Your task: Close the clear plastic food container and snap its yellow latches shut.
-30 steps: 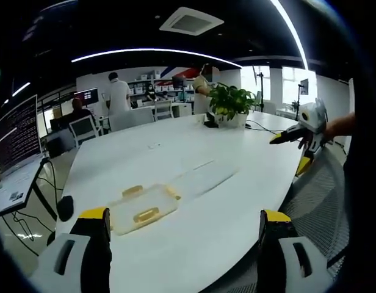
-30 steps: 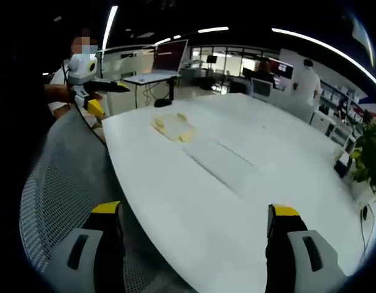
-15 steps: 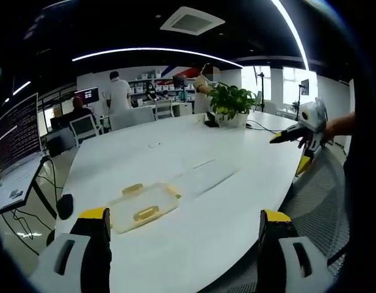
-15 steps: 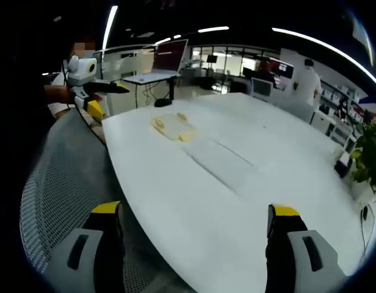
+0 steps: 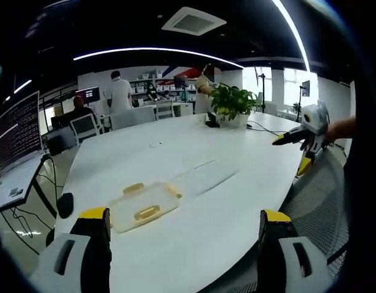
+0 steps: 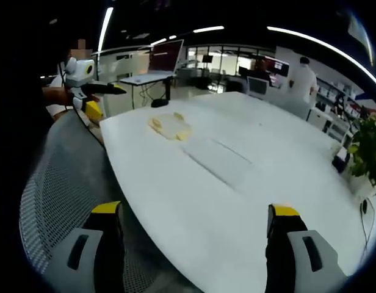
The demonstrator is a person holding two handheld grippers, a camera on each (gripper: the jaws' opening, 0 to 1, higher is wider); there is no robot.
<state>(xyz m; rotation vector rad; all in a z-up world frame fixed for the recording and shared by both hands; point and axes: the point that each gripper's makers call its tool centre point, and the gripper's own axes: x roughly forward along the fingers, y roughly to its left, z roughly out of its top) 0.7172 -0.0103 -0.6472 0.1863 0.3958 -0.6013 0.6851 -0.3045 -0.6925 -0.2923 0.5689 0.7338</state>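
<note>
While both jaws stand wide apart and grasp nothing, left tool [image 5: 176, 229] low at the white worktop [image 5: 194, 159] edge, container [image 5: 143, 206] with yellow latches just ahead, right tool [image 6: 194, 229] well off.

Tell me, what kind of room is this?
Most likely an open office. A big white meeting table fills the middle, a laptop with a lit screen stands beside it, and a mesh office chair is pulled up. People sit at desks farther back.
</note>
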